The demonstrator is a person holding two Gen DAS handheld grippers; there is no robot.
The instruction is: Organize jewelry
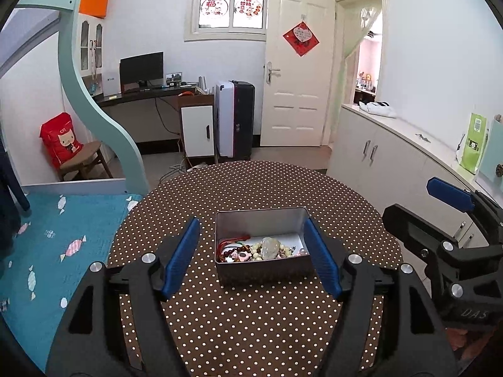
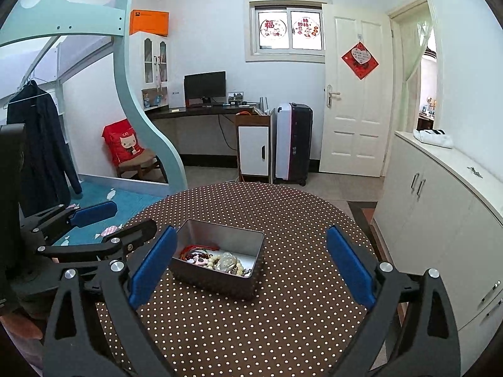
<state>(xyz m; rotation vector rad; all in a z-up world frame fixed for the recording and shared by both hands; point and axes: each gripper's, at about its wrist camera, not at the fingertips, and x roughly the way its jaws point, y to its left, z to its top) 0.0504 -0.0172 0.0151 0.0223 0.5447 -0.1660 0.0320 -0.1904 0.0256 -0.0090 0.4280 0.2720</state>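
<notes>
"CAT" on red bag (image 1: 61,139). Left gripper (image 1: 251,256) spread wide, holds nothing, tin box (image 1: 262,220) between fingers. Right gripper (image 2: 251,268) spread wide, holds nothing.

Home bedroom: bunk bed (image 2: 94,31), desk (image 2: 201,111).

One metal tin (image 1: 263,220) stands on one round dotted table (image 1: 251,188), ahead of the fingers. Inside the tin lies one heap of jewelry (image 1: 261,249); the pieces cannot be counted exactly. Two grippers are seen, each with two blue fingers (image 1: 182,257). Beyond them stand one monitor (image 1: 141,67), one suitcase (image 1: 242,119) and one door (image 1: 298,72).
</notes>
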